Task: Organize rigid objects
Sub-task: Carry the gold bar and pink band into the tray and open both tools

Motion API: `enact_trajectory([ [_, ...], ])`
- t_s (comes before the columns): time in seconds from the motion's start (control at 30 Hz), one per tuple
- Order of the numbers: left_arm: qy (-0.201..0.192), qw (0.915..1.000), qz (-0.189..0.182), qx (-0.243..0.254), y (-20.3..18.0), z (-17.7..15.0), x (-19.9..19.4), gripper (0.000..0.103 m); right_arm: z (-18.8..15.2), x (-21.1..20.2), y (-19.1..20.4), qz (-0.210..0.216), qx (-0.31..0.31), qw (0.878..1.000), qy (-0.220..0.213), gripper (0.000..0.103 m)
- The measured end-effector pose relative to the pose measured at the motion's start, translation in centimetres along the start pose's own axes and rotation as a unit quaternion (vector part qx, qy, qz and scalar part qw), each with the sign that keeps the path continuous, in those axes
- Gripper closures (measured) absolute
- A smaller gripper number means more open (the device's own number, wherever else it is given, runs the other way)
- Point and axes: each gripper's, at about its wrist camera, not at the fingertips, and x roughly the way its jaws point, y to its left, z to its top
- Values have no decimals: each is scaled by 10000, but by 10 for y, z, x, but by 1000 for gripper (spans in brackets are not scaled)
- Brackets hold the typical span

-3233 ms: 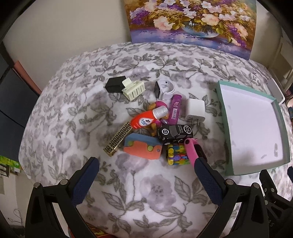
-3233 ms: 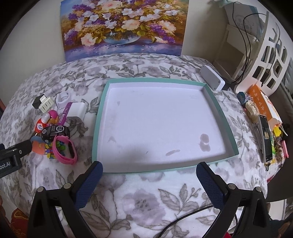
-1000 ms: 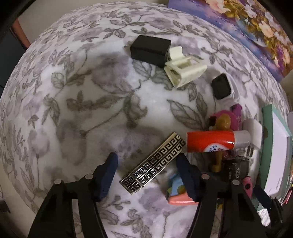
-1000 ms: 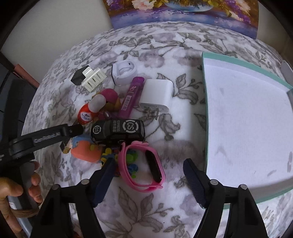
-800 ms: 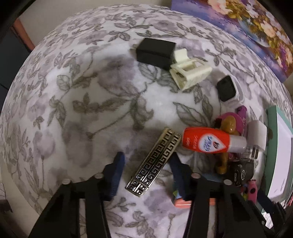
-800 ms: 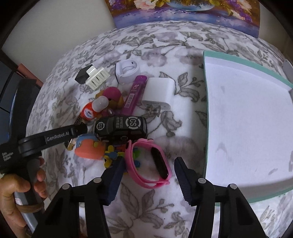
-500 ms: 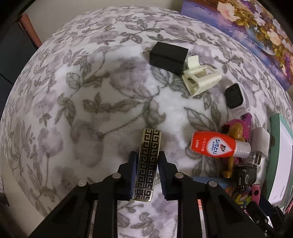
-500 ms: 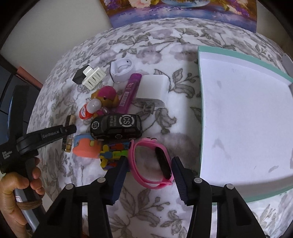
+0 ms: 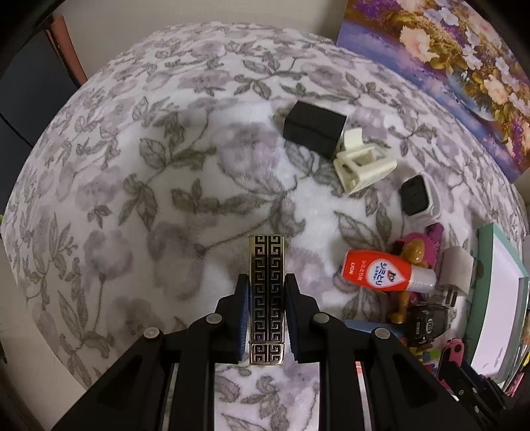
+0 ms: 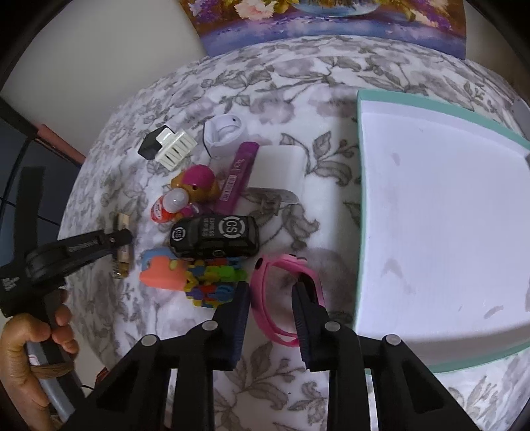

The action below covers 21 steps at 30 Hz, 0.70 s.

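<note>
My left gripper (image 9: 267, 285) is shut on a gold and black patterned bar (image 9: 267, 262), which lies along the fingers just above the floral cloth. The right wrist view shows the same bar (image 10: 122, 257) in the left gripper (image 10: 124, 237), held by a hand (image 10: 33, 335). My right gripper (image 10: 270, 295) points down over a pink wristband (image 10: 288, 262). Its jaws are closing with the band between them; the right finger (image 10: 303, 308) overlaps the band's far side. A white tray with a teal rim (image 10: 361, 199) lies to the right.
A heap sits left of the tray: black toy car (image 10: 215, 235), colourful block toy (image 10: 212, 281), red bottle (image 9: 381, 272), white charger (image 10: 278, 169), purple tube (image 10: 238, 175), white case (image 10: 225, 132), cream clip (image 9: 364, 165), black adapter (image 9: 313, 129). A flower painting (image 10: 331, 20) leans at the back.
The left jaws closed on the patterned bar, which turned in line with the fingers and rose a little. The right jaws narrowed around the pink wristband.
</note>
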Motion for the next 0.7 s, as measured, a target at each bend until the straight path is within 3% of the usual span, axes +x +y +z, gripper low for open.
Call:
enact_trajectory([
  [0.17,-86,9999,-82,-37,2,-3,-11,82,1,-1,0,192,39,9998,13,90],
  [0.47,-108,9999,-128,-29,-8,-3,-11,82,3,0,-8,504,256,9984,-10,93],
  [0.7,-431,9987,-258,-6,-17,-6,-35,82,7,-16,-17,934,550,9939,-219,93],
])
